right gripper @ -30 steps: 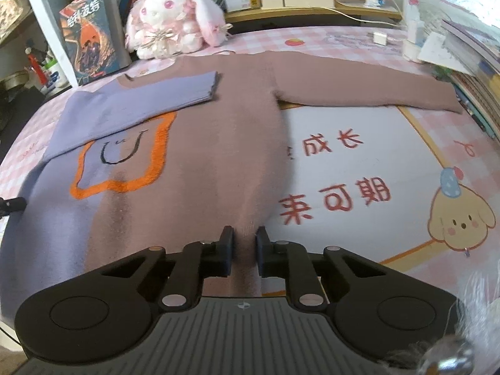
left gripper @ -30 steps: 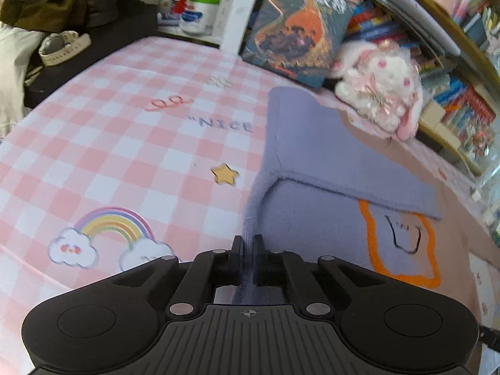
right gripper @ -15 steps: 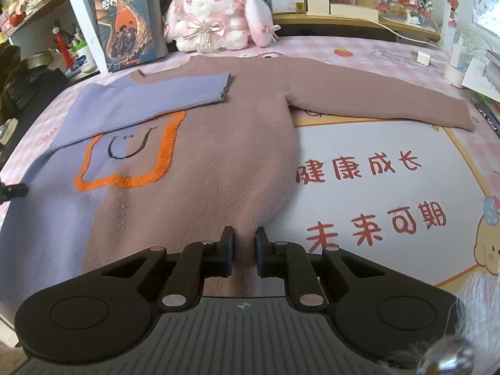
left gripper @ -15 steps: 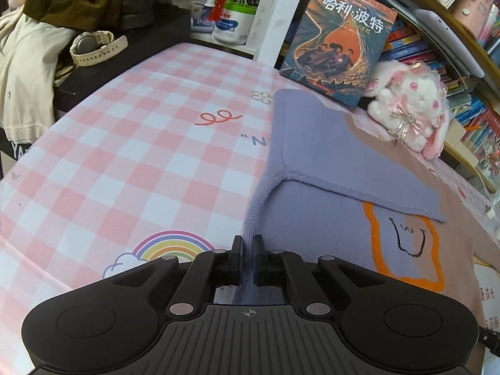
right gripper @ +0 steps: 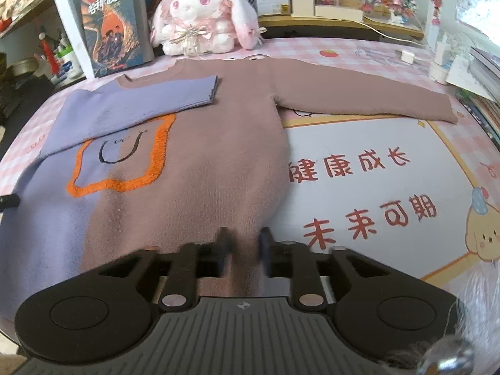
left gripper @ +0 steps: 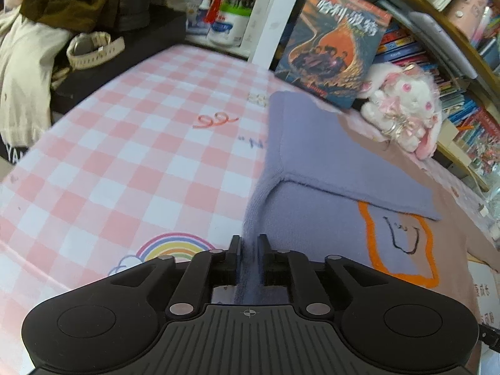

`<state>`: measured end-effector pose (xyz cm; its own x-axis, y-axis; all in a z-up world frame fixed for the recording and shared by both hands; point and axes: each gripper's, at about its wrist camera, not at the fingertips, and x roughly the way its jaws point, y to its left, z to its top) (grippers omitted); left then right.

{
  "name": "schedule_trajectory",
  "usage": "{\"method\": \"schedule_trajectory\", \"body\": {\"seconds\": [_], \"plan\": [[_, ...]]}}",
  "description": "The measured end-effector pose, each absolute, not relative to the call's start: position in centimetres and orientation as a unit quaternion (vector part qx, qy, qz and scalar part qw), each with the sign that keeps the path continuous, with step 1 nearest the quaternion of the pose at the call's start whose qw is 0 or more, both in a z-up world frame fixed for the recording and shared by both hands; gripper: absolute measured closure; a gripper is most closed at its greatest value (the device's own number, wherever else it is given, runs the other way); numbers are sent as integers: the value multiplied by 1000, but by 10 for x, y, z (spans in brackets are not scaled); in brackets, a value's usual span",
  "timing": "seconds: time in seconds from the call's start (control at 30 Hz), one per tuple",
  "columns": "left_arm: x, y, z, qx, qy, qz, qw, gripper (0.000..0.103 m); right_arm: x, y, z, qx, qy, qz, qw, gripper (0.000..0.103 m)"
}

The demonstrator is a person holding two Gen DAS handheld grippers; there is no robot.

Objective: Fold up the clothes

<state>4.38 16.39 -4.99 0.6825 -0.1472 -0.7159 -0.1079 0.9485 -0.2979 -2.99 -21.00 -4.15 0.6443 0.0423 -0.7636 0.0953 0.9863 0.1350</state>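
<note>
A brown and purple sweater (right gripper: 203, 172) with an orange-outlined patch lies flat on the table. Its purple sleeve (right gripper: 140, 100) is folded across the chest, and its brown sleeve (right gripper: 359, 93) stretches out to the right. My right gripper (right gripper: 243, 237) stands at the brown hem with its jaws opening and blurred, the fabric loose between them. In the left wrist view the sweater (left gripper: 312, 218) shows its purple side edge. My left gripper (left gripper: 249, 243) is there with its jaws opening, and a ridge of purple fabric still stands in the narrow gap.
A pink checked cloth (left gripper: 125, 156) and a printed mat (right gripper: 375, 172) cover the table. A plush rabbit (right gripper: 200, 28) and an upright book (right gripper: 115, 25) stand behind the sweater. A watch (left gripper: 93, 50) and heaped clothes (left gripper: 25, 62) lie at the far left. Bookshelves line the back and right.
Both grippers were pinched on the sweater's lower edge and have now parted their jaws, the right one wider. Both views slid a little sideways early on and then held still.
</note>
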Motion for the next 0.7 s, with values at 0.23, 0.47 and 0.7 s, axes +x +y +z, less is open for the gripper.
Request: {"method": "schedule_trajectory", "body": {"seconds": [0.23,0.47,0.7], "plan": [[23,153,-31,-120,373,-26,920,51,-46,-199,-30,69,400,-29,913,53],[-1,131,-25,-71,378,-46,922,26,-66,-191,-23,62,382,-70,919,28],[-10,117,-31,-39,384,-83,919,21,-86,-182,-21,46,378,-96,920,21]]}}
